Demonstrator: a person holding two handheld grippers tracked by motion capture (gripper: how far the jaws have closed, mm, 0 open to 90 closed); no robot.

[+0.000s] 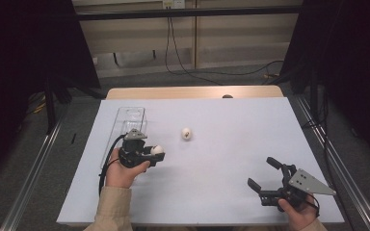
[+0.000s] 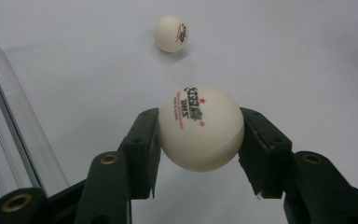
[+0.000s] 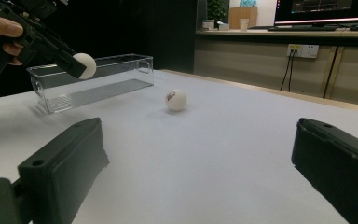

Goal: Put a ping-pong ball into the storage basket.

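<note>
The held ball (image 2: 199, 128) sits pinched between the left tongs (image 1: 155, 153), lifted off the counter (image 1: 231, 183) beside the clear tray (image 1: 125, 130). Best carried level over the rim, then released low. The second ball (image 1: 186, 134) waits mid-counter; the right tongs (image 1: 261, 174) gape empty.

Open table (image 1: 221, 159) between tongs; clear box (image 1: 130, 120) blocks left edge.
</note>
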